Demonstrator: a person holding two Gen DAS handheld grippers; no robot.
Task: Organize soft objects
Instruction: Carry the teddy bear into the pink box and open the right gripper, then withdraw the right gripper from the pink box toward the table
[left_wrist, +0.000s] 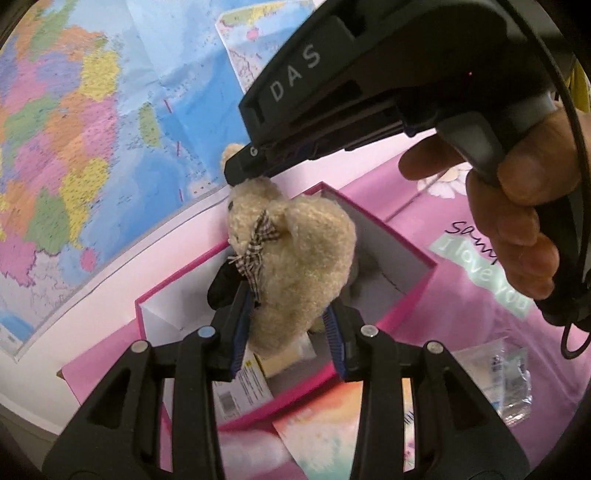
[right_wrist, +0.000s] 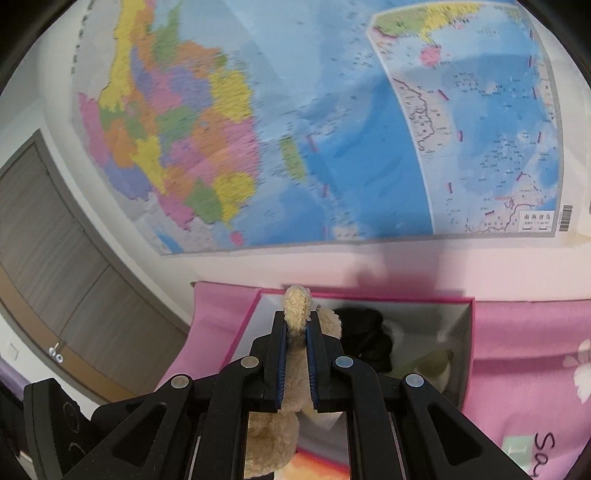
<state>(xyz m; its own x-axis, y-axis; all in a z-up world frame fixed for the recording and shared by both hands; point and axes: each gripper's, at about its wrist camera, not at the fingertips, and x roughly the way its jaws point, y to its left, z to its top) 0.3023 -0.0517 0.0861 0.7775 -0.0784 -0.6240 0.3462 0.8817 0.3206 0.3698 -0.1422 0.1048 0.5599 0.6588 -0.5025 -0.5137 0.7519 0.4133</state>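
Closest to me, the left gripper (left_wrist: 286, 328) has its blue pads pressed into the lower body of the teddy bear (left_wrist: 291, 258), clamped on the plush from both sides. Just past that, the bear hangs in the air with its checked bow (left_wrist: 258, 240) facing left and its head toward the far end, so its long axis runs away from my left hand and up toward my right. At that far end my right gripper (right_wrist: 295, 325) is pinched nearly together on one of the bear's ears, the tuft sticking out beyond the tips, and my hand (left_wrist: 517, 206) is wrapped round its handle. Directly below the bear sits the open pink box (left_wrist: 417, 258), with a dark soft toy (right_wrist: 364, 332) and a pale one (right_wrist: 432, 365) already inside; I judge the bear simply needs to go straight down into it, and neither hand is clearly nearer. Around the box lies the pink cloth (right_wrist: 524, 332), a clear plastic bag (left_wrist: 506, 376) on it to the right. Farthest back, the map (right_wrist: 295, 129) covers the wall.
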